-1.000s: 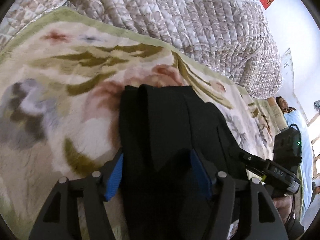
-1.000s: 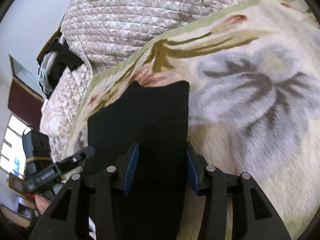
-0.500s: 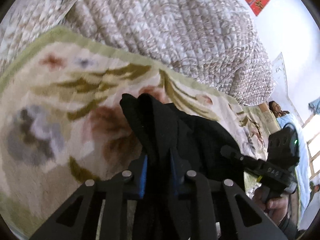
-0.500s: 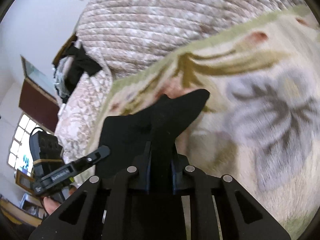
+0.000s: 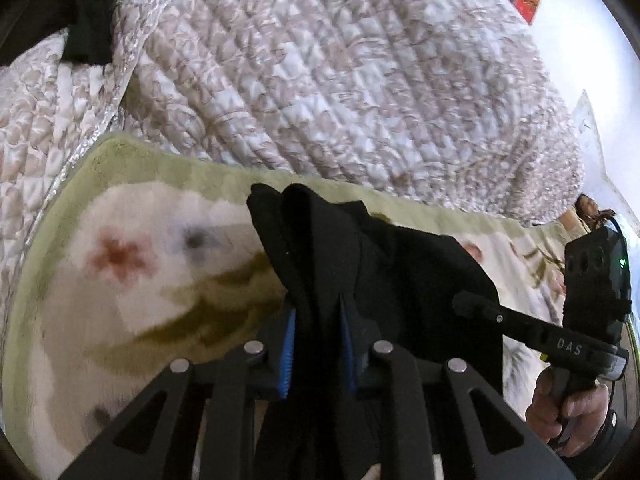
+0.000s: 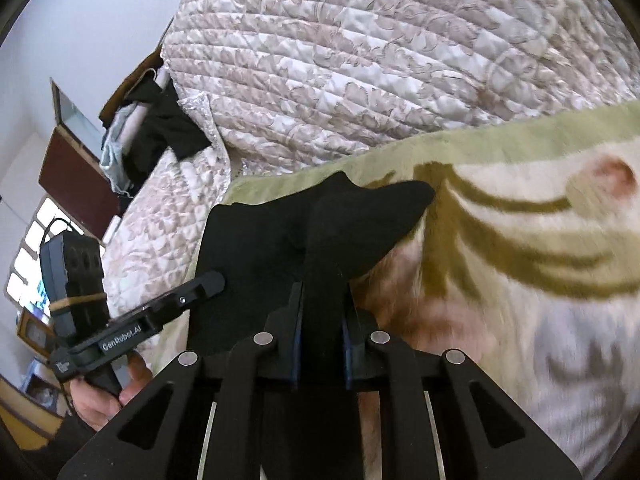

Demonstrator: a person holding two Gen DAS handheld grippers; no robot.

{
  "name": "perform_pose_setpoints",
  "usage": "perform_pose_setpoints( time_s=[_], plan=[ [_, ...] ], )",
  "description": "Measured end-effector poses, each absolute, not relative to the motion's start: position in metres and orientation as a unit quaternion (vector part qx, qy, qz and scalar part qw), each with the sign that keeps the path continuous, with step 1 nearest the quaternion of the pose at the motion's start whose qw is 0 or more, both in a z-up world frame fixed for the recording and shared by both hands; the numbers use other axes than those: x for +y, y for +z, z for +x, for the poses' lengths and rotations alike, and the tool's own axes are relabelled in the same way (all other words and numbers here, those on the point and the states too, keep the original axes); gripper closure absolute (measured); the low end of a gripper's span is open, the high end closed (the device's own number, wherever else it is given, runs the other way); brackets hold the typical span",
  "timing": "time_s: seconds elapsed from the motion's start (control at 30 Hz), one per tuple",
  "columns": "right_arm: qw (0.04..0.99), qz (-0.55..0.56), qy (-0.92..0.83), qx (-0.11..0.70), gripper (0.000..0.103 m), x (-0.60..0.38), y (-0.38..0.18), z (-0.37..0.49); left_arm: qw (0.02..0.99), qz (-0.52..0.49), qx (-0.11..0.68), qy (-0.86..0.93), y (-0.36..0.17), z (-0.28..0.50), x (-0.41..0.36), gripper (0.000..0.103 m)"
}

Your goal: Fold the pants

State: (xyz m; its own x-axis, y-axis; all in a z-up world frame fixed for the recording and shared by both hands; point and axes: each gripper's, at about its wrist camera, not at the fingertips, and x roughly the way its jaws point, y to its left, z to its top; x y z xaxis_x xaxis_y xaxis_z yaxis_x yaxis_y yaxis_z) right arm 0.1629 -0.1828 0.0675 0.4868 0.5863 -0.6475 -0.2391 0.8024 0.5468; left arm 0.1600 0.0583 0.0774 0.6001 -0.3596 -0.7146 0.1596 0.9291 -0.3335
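Here, black pants [image 5: 320, 248] clamped between both claws, above floral blanket [image 5: 132, 280]

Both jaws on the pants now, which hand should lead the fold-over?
Neither clearly. Left gripper and right gripper are each clamped on a bunched edge of the black pants, side by side over the floral blanket. Move both together.

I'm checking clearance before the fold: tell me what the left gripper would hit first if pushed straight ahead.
The left gripper, jaws shut on the pants, would probably meet the blanket first, near its green edge, with the quilt just beyond. Depth is unclear.
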Motion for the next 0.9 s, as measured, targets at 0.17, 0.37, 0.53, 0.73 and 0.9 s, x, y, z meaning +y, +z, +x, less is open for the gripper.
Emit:
perform_pose_setpoints(
  time_s=[0.17,0.37,0.53,0.73,0.9],
  plan=[
    [0.829,0.186,0.2,0.488,0.078,-0.194,0.034,0.186,0.868,-0.127,0.466,-0.114,0.037,0.176,0.072,0.073],
    [0.862,0.129,0.173,0.458,0.074,-0.199,0.064,0.158,0.886,-0.132,0.438,-0.082,0.06,0.156,0.087,0.073],
    [0.875,0.071,0.207,0.432,0.074,-0.175,0.083,0.114,0.906,-0.098,0.397,-0.106,0.088,0.11,0.069,0.073],
    [0.877,0.001,0.205,0.434,0.075,-0.15,0.066,0.073,0.898,-0.061,0.422,-0.111,0.065,0.066,0.041,0.073],
    [0.869,-0.009,0.193,0.457,0.075,-0.149,0.045,0.07,0.894,-0.032,0.436,-0.096,0.048,0.058,0.03,0.073]
  ],
)
